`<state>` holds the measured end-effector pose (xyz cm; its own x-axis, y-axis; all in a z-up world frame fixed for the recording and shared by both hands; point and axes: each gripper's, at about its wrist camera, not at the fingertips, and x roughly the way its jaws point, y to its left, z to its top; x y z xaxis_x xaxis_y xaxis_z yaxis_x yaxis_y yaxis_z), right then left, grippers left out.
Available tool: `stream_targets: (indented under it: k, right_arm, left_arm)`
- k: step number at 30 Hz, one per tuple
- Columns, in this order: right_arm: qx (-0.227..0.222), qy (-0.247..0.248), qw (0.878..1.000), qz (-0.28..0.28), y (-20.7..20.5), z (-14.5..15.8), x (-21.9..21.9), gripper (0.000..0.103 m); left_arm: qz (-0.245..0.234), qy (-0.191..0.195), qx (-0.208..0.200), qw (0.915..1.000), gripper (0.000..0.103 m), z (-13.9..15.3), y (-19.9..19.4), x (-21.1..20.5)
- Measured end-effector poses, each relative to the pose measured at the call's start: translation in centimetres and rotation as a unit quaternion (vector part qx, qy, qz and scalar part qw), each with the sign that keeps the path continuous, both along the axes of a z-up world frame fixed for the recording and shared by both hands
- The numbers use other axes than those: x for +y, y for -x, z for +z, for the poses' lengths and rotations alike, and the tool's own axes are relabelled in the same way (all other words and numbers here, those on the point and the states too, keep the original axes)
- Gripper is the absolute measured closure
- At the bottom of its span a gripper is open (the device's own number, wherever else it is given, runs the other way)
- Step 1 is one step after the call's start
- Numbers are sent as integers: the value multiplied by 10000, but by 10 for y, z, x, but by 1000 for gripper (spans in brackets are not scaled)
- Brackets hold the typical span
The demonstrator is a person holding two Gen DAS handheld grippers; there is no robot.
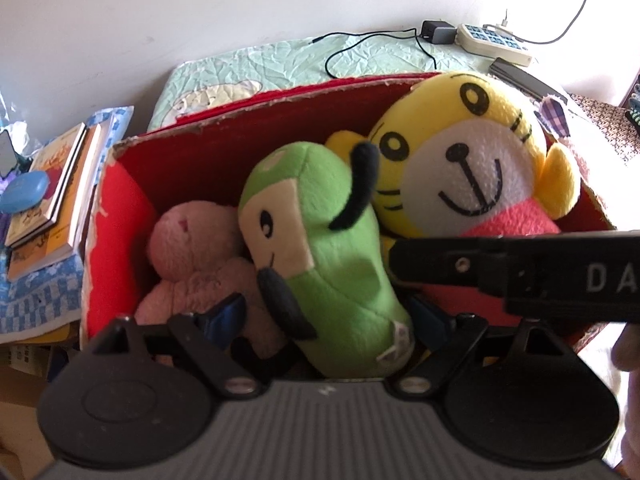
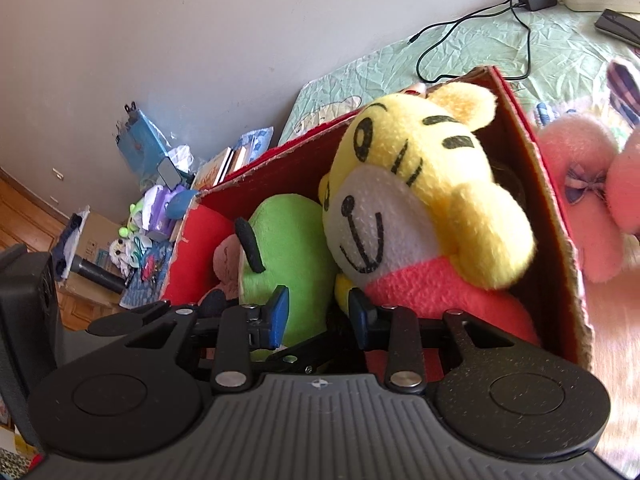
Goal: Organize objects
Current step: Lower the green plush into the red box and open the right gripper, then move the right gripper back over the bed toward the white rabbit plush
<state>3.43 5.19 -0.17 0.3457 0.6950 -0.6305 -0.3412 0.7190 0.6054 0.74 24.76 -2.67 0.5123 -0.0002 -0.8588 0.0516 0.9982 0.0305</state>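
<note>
A red cardboard box (image 1: 120, 216) holds three plush toys: a small pink one (image 1: 188, 248) at the left, a green one (image 1: 320, 248) in the middle, and a yellow tiger (image 1: 472, 152) at the right. My left gripper (image 1: 328, 316) is open, its blue fingers on either side of the green toy's lower end. My right gripper (image 2: 318, 312) is open and empty above the box (image 2: 560, 248), between the green toy (image 2: 288, 248) and the tiger (image 2: 420, 208). The right gripper's body crosses the left wrist view (image 1: 520, 272).
A pink plush (image 2: 588, 200) lies outside the box at the right on the green quilt (image 2: 480, 56). A power strip (image 1: 492, 42), charger and cable lie behind. Books (image 1: 60, 192) are stacked left of the box. Clutter covers the floor (image 2: 136, 240).
</note>
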Motion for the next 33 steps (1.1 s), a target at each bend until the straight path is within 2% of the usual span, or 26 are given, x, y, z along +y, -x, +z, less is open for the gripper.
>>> stream_targets:
  k: [8, 17, 33]
  right_arm:
    - [-61, 3, 9999, -98, 7, 3, -9, 69]
    - [-319, 67, 9994, -102, 16, 14, -17, 66]
    - [-575, -203, 9978, 258, 36, 31, -32, 63]
  left_arm:
    - [179, -197, 81, 9996, 14, 5, 5, -1]
    - [388, -301, -87, 9988, 13, 20, 15, -2]
    - [766, -507, -239, 9955, 11, 48, 42, -17]
